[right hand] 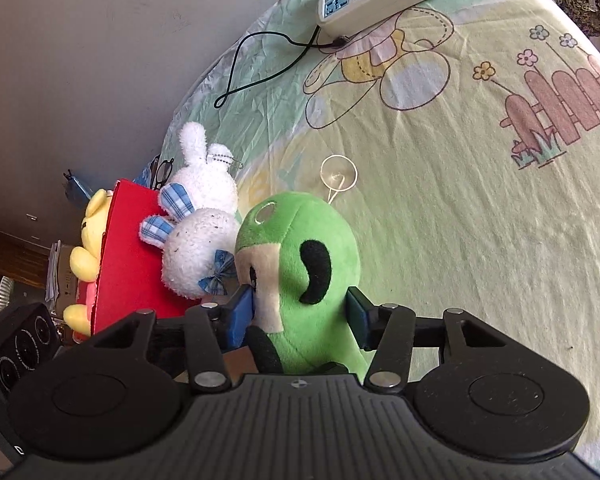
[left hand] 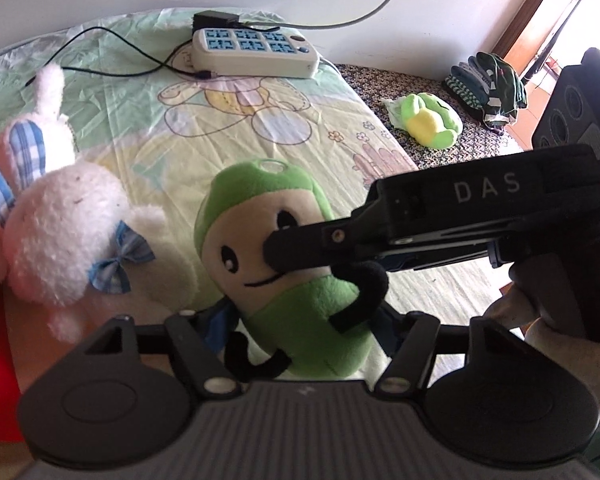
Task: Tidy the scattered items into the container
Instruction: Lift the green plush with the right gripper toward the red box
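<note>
Green plush toy (right hand: 300,272): held off the printed sheet (right hand: 480,200); its body is caught between the blue pads (right hand: 242,312) of the right gripper (right hand: 300,316).
Long axis: in the right wrist view it runs from the gripper up and away, the head end with the round patch farthest from the camera. In the left wrist view the toy (left hand: 284,264) is seen tilted, head toward the upper left, black arms low.
Facing: the cream face with black eyes and a thin smile is turned toward the left wrist camera; the right wrist view shows the toy's side.
Right gripper: closed on the green plush toy, one pad pressed to each flank. In the left wrist view its black finger (left hand: 300,246) is laid across the toy's face.
Left gripper (left hand: 296,332): placed low in front of the toy, which sits in the gap between its fingers; whether anything is clamped cannot be told, since the fingertips are hidden.
White rabbit plush (right hand: 204,236): found just beside the green toy, against the red container (right hand: 128,256).
Yellow plush (right hand: 88,248): seen beyond the red container's edge.
Power strip (left hand: 256,50): laid at the far end of the sheet, a black cable (left hand: 100,50) trailing from it.
Small green frog plush (left hand: 430,124): lying well apart on a dark patterned cloth (left hand: 380,84).
</note>
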Motion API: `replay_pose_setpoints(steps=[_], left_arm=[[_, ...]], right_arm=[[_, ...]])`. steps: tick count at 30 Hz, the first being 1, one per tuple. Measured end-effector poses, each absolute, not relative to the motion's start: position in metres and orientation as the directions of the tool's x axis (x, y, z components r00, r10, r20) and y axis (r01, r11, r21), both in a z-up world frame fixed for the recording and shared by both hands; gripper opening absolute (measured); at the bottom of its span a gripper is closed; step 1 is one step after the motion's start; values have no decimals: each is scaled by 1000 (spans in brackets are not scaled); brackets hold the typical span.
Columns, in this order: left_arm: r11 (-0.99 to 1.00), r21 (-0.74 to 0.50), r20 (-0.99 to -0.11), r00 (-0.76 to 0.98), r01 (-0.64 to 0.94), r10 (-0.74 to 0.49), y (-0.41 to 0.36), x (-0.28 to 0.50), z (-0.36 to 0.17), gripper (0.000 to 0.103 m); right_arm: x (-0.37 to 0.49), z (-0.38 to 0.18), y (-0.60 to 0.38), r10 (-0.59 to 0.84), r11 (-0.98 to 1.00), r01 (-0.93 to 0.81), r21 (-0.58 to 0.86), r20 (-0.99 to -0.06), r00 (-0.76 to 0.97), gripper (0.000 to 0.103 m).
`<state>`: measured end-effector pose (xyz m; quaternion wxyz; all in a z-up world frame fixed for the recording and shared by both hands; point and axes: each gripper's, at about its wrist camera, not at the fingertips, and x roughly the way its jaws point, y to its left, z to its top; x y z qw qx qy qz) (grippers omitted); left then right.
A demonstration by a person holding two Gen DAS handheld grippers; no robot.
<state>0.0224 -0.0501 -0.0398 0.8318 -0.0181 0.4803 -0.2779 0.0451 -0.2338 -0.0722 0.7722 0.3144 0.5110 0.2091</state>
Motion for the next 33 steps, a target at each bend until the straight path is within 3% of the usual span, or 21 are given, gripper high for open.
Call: replay_pose_setpoints(steps=[13,33], left_arm=[[837,-255,-722,480,484,-498,-17,-4,0,68],[764,-245,-565,553,596,-612,145,-42,56,65]], right_arm=[[11,-25,-196,577,763,-75,642,-625,526,54],[-56,37,-65,449,789,-98,607,-459,766,54]])
